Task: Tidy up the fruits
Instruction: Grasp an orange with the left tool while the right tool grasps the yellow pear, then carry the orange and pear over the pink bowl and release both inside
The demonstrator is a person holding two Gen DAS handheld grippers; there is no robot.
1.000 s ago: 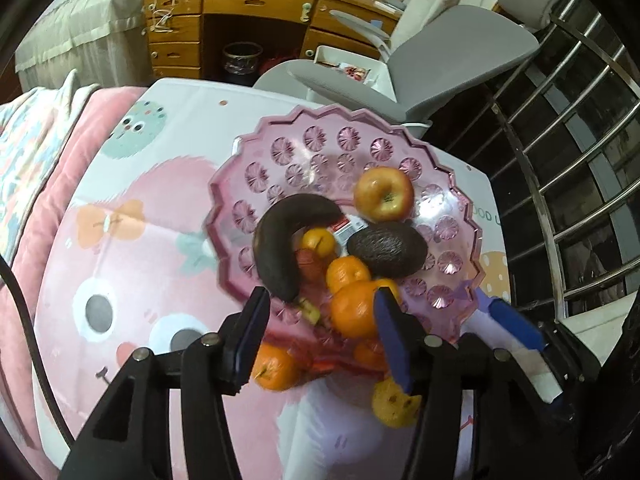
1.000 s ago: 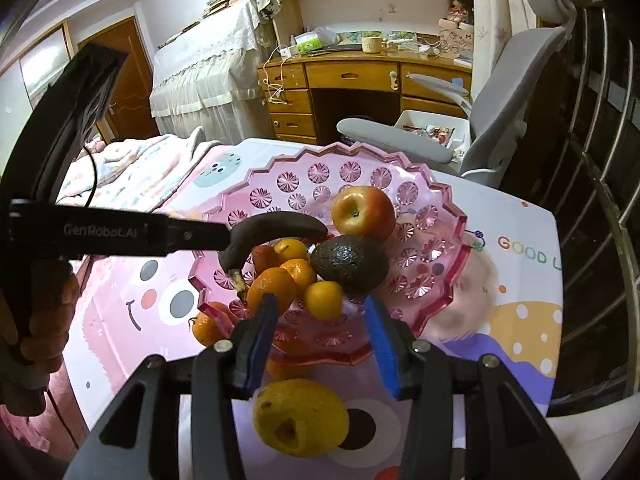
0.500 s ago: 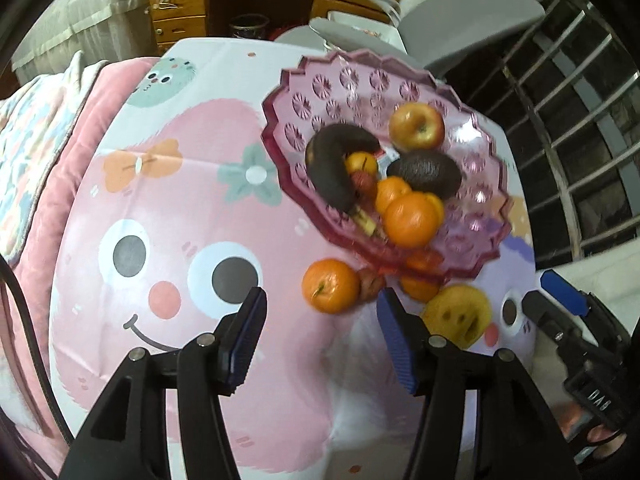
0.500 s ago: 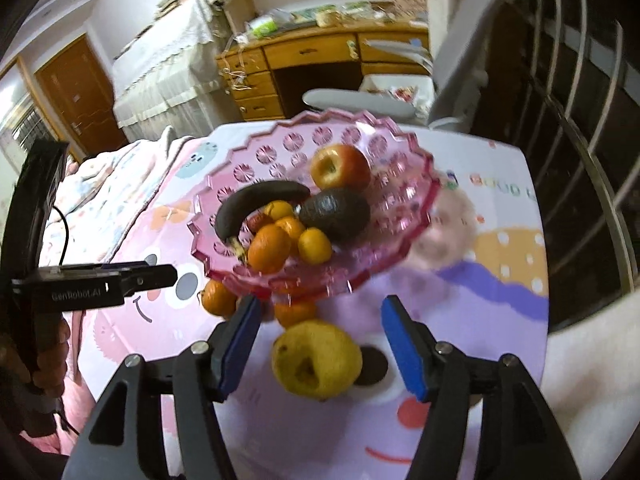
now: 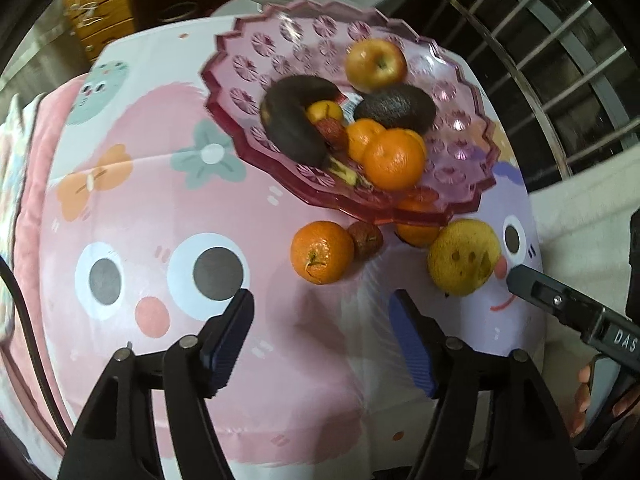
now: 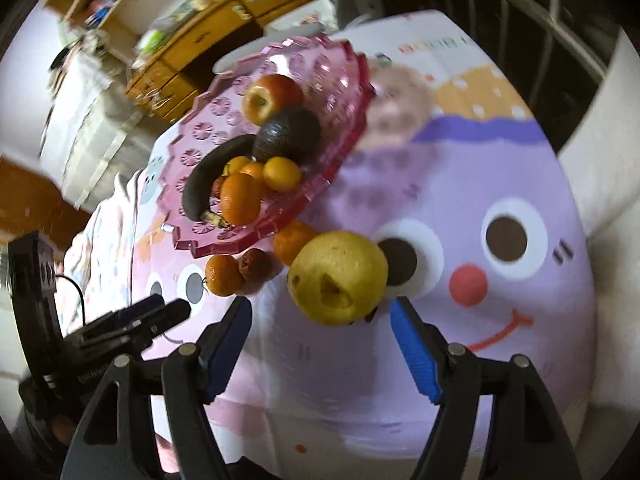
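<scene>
A pink scalloped bowl [image 5: 248,76] [image 6: 348,84] holds an apple [image 5: 375,64], an avocado [image 5: 394,106], a blackened banana [image 5: 294,120] and several oranges. On the cartoon cloth in front of the bowl lie an orange [image 5: 322,252] [image 6: 222,275], a small brown fruit [image 5: 365,240] [image 6: 256,265], another orange [image 6: 292,240] under the rim, and a blemished yellow fruit [image 5: 464,256] [image 6: 338,278]. My left gripper [image 5: 322,306] hovers just short of the loose orange, its jaws opening and empty. My right gripper [image 6: 322,312] hangs just short of the yellow fruit, jaws opening, nothing between them.
A wooden desk [image 6: 192,52] and a grey chair stand beyond the table. A metal railing [image 5: 560,60] runs along the right. Pink bedding [image 5: 28,184] lies at the left. A hand [image 5: 588,396] holds the right gripper at the table's right edge.
Both grippers tilted down toward the table, rolled and came lower and nearer the loose fruit, and their jaws spread wider. The fruit has not moved.
</scene>
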